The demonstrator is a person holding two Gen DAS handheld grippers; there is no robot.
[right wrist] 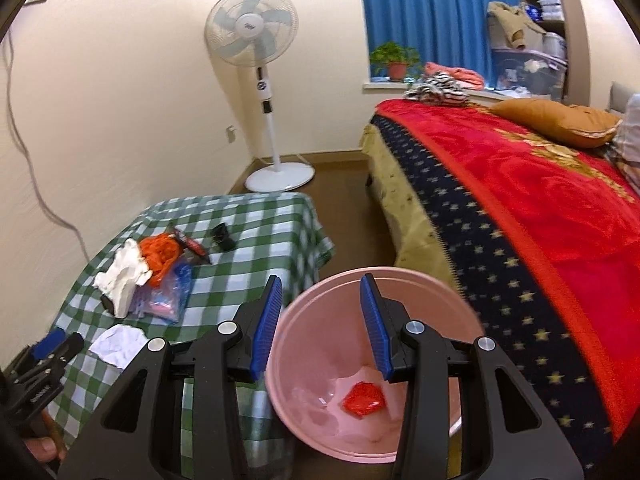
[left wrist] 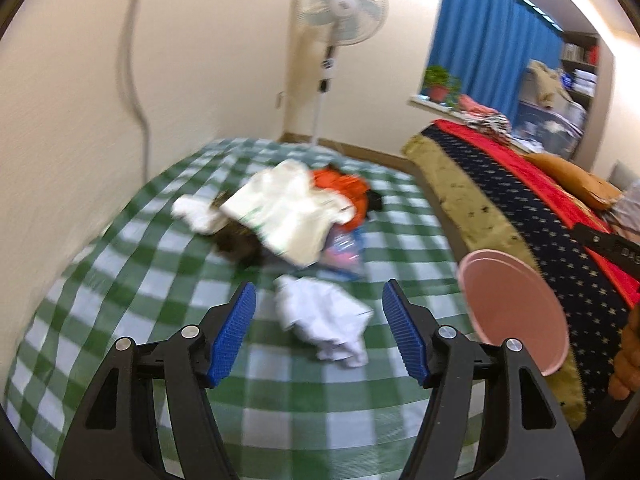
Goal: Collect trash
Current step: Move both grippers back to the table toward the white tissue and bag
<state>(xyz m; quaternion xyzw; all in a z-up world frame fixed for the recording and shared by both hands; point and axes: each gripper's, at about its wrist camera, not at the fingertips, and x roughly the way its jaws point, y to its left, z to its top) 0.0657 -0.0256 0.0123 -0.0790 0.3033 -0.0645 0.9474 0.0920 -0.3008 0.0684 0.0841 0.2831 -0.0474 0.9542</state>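
A crumpled white paper (left wrist: 324,316) lies on the green checked tablecloth (left wrist: 120,320), just beyond the tips of my left gripper (left wrist: 320,287). That gripper is open, with nothing between its blue pads. Farther back sits a trash pile: white paper (left wrist: 288,212), an orange bag (left wrist: 344,192) and a blue-pink packet (left wrist: 344,252). My right gripper (right wrist: 321,280) straddles the near rim of a pink bin (right wrist: 440,320), one pad outside and one inside, and holds it up beside the table. A red wrapper (right wrist: 362,398) lies in the bin. The bin (left wrist: 516,308) hangs right of my left gripper.
A bed with a red blanket (right wrist: 540,208) runs along the right. Brown floor (right wrist: 352,232) separates it from the table. A standing fan (right wrist: 276,168) is in the far corner. A small black object (right wrist: 223,236) lies on the table's far part. A cable hangs on the left wall.
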